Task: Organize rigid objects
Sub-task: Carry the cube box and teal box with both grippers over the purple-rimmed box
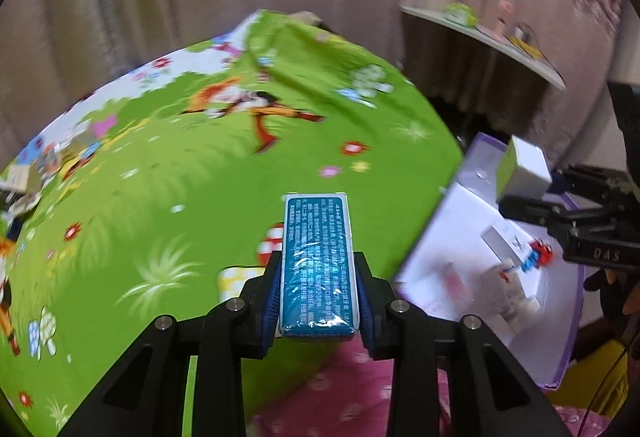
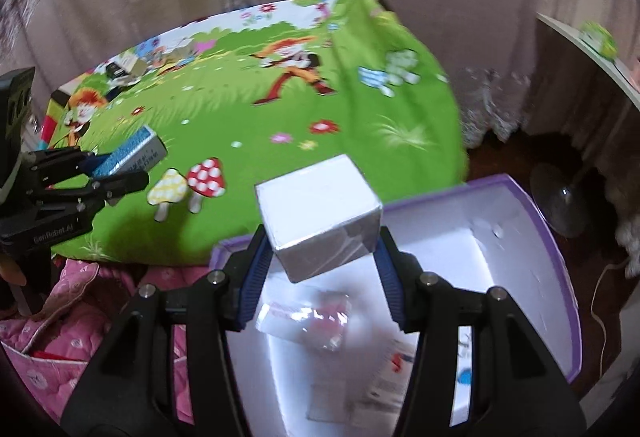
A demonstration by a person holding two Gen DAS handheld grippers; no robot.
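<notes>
Now | left gripper [image 1: 318,269] fingers squeeze the long teal wrapped box [image 1: 318,261] above the green cartoon bed sheet [image 1: 200,165] | right gripper [image 2: 320,249] fingers hug the small white cardboard cube box [image 2: 320,221] over the purple-edged white bin [image 2: 520,237] | tip: go low inside, then let go softly beside the other packs.

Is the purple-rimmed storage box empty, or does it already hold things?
Not empty. The storage box already holds several small packages on its white floor.

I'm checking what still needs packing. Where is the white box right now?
The white box is clamped in the right claw, held above the near-left corner of the purple-rimmed bin, beside the green sheet.
</notes>
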